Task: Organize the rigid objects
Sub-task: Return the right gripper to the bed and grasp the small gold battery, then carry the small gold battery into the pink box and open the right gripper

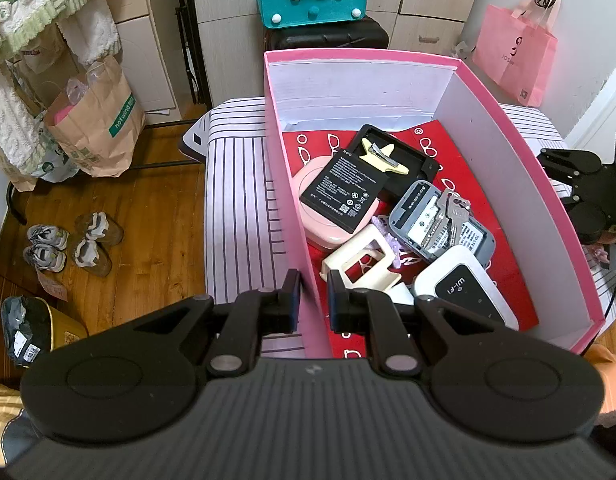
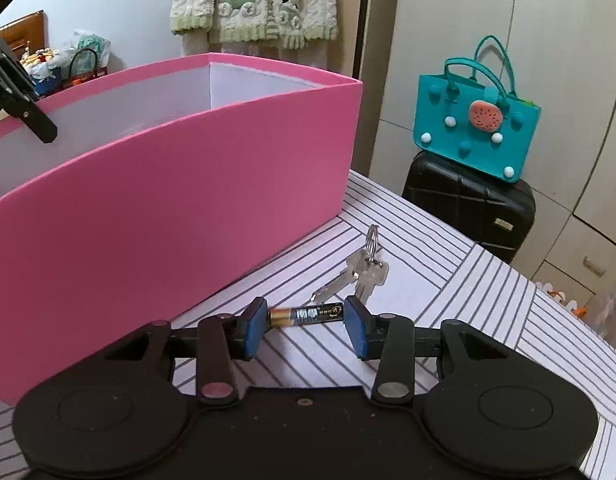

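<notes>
most items are already sitting in the pink box [image 1: 508,168]: flat battery [image 1: 342,188], wifi router [image 1: 464,290], key bunch [image 1: 448,216], hair clips. two things are still lying outside on the striped cloth [image 2: 448,320]: an aa battery [image 2: 305,315] and loose keys [image 2: 360,270] just beyond it. right gripper [image 2: 303,326] is hovering with jaws apart, battery lying lengthwise between the pads; contact unclear, not clamped by my read. left gripper [image 1: 314,300] is clamping the box's near wall, steadying it.
</notes>
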